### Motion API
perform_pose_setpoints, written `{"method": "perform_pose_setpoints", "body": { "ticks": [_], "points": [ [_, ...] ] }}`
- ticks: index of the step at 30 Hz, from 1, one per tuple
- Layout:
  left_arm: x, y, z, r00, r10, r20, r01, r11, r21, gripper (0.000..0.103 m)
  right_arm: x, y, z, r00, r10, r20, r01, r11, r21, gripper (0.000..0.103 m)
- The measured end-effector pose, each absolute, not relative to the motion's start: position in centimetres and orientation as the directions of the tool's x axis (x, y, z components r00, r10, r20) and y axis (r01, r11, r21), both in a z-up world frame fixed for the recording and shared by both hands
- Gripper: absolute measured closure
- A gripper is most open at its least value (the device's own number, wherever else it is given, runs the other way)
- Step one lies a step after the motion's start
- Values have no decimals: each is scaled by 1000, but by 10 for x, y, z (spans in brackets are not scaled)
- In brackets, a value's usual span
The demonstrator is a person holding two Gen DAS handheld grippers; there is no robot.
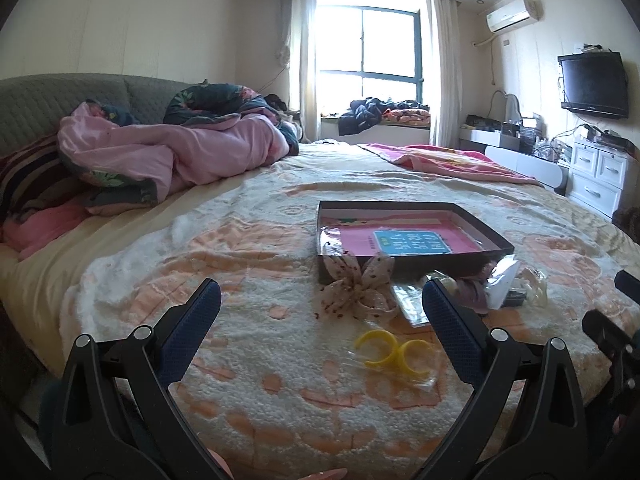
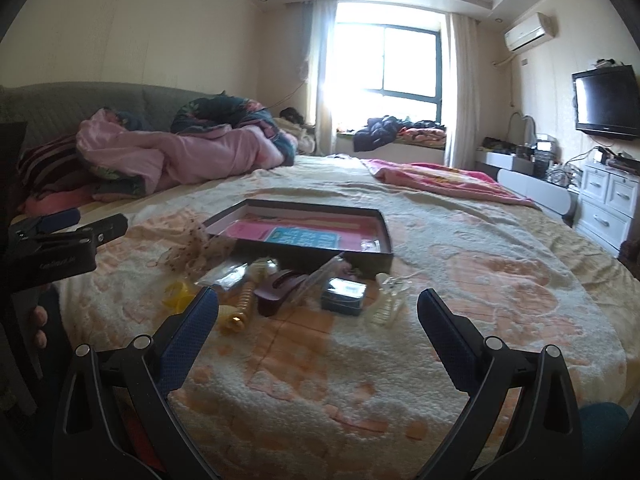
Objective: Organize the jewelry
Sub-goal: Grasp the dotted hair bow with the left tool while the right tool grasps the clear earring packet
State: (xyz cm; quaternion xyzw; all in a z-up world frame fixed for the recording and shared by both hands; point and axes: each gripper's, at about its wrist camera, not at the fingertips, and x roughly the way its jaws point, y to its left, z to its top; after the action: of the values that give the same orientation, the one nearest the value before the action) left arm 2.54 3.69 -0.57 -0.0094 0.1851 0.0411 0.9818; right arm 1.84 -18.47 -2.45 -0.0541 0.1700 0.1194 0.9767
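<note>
A shallow dark box with a pink lining and a blue card lies on the bed; it also shows in the right wrist view. In front of it lie a dotted fabric bow, yellow rings in a clear bag, a purple hair claw, a small dark blue box, a clear clip and a yellow coiled piece. My left gripper is open, just short of the yellow rings. My right gripper is open, just short of the pile.
The bed cover is cream and orange. A pink quilt heap lies far left, a pink blanket far right. White drawers and a wall TV stand to the right. The left gripper's body shows at the right view's left edge.
</note>
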Motion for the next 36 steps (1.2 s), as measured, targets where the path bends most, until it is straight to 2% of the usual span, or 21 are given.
{"method": "perform_pose_setpoints", "body": {
  "ticks": [10,15,22,36],
  "points": [
    [40,52,-9,903,102,-418,-120,993,-18,11,33,-158,-26,880,284,-381,-339,937,-85,6],
    [55,60,-16,873,110,-474,-136,990,-21,11,51,-152,-26,875,278,-396,-338,937,-91,6],
    [78,69,-24,841,63,-538,-118,991,-69,11,83,-154,-23,882,239,-407,-298,951,-87,6],
    [130,69,-34,799,-19,-601,-66,991,-118,11,153,-172,-39,809,175,-561,-198,980,21,7]
  ]
}}
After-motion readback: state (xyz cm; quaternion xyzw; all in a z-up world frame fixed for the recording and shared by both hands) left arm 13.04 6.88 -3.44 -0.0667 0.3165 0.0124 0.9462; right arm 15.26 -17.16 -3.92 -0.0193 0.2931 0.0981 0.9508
